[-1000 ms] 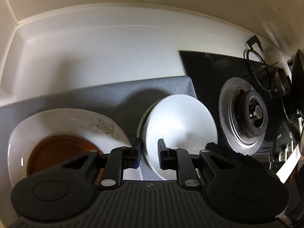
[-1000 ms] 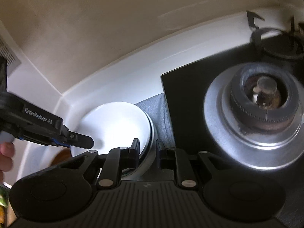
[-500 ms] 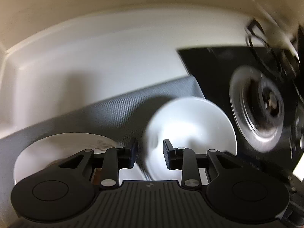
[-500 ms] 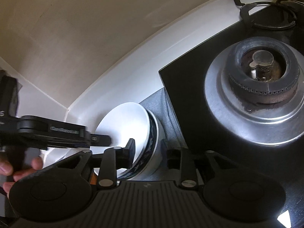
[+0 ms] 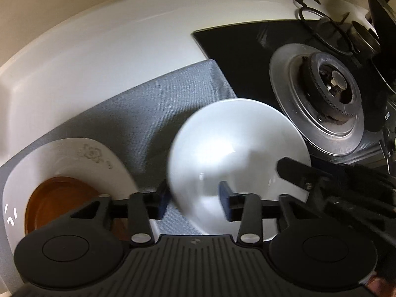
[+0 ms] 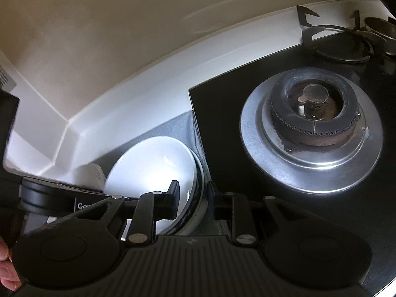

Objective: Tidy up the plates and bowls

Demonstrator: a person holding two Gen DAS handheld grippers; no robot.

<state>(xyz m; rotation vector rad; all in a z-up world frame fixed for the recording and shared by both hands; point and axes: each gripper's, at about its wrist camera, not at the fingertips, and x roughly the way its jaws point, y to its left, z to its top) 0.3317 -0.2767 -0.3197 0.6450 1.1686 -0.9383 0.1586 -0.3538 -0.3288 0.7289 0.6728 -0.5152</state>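
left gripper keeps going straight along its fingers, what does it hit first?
Likely the white bowl: its near left rim sits between the opening fingers of the left gripper, not pressed by either pad. Depth is unclear; the grey mat lies beneath.

Bowl on the mat, plate to its left on the same mat; hob right of the mat, its burner just right of the bowl; counter behind
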